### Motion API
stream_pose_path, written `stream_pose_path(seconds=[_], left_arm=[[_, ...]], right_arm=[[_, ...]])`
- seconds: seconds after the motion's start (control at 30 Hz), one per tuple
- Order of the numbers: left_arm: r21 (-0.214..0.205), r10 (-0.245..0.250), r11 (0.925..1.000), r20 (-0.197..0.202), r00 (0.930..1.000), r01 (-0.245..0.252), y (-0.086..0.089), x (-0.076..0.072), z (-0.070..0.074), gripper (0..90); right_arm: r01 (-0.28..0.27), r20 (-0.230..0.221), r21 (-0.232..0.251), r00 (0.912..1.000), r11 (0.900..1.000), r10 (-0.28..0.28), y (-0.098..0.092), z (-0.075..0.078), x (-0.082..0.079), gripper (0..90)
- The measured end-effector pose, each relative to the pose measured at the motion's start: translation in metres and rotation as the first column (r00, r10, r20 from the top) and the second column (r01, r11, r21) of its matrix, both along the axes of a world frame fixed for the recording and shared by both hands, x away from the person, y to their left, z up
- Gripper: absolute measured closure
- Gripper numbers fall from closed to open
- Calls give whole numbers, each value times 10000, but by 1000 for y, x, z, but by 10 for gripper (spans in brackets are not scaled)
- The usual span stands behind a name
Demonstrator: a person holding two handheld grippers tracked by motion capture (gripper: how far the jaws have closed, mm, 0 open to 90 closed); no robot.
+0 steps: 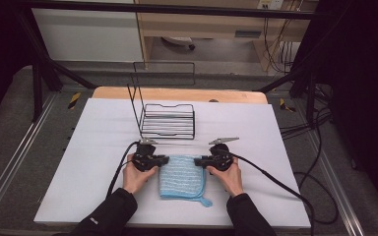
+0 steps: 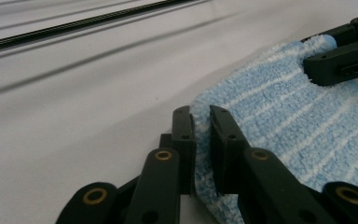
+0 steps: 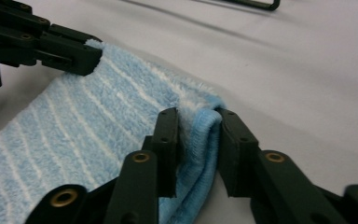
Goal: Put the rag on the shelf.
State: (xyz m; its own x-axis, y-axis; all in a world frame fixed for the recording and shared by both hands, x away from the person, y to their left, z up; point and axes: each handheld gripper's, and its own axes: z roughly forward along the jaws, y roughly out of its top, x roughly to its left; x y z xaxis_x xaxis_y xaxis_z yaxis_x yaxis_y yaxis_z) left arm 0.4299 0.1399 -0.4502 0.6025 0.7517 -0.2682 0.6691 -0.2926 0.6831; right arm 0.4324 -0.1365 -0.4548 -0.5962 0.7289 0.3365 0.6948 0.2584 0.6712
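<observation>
pinching the far corners of the folded blue towel (image 1: 182, 177) near the table's (image 1: 103, 147) front edge; left gripper (image 2: 202, 140) and right gripper (image 3: 198, 149) both clamped on terry; soft, light, floppy; corners should hold best.

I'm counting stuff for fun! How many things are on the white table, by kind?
Blue striped towel: 1
Black wire rack: 1
Grippers, left gripper and right gripper, each pinching a far towel corner: 2
Total: 4
</observation>
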Motion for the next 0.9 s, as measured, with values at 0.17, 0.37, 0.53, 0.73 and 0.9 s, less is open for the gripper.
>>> stream_pose_path(seconds=[0.17,0.37,0.53,0.73,0.9], left_arm=[[-83,-56,9999,-40,10000,56,1,1,0,817],[-197,-90,9998,38,10000,91,3,0,3,824],[-375,-161,9991,288,9995,172,6,-3,9,824],[-510,-314,9981,729,9968,352,8,-8,20,823],[-690,-282,9969,1192,9925,366,11,-13,29,821]], right_arm=[[30,-195,193,9998,9998,-26,0,0,0,777],[222,-24,287,9998,9993,-222,0,3,-3,799],[272,98,429,9996,9987,-277,-1,8,-6,800],[338,381,767,9986,9965,-368,-4,17,-10,801],[351,669,1134,9968,9929,-429,-6,26,-15,802]])
